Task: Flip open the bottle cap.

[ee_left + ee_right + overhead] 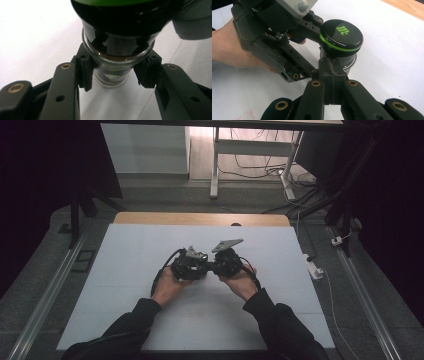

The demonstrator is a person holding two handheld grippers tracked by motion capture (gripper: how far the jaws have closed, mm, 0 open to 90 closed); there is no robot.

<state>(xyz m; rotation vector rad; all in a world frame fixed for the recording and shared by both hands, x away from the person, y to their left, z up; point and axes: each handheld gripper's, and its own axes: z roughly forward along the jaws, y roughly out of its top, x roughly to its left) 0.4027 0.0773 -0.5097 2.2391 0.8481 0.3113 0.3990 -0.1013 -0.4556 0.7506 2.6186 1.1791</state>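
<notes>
A small glass jar (112, 75) with brown powder inside and a black lid (342, 35) with a green band and green logo is held low over the white board (125, 285). My left gripper (113, 72) is shut on the jar's glass body, one pad on each side just below the lid. In the right gripper view its fingers (297, 60) reach in from the left, with a bare hand behind them. My right gripper (332, 71) has its pads pressed together, nothing visible between them, right in front of the jar under the lid. In the high view both grippers, left (206, 266) and right (216, 266), meet at the board's middle.
The white board lies on a wooden table (200, 218) whose far edge shows beyond it. A white power strip (315, 270) and cables lie on the floor to the right. Desk legs (215, 165) stand farther back. Dark sleeves enter from the bottom.
</notes>
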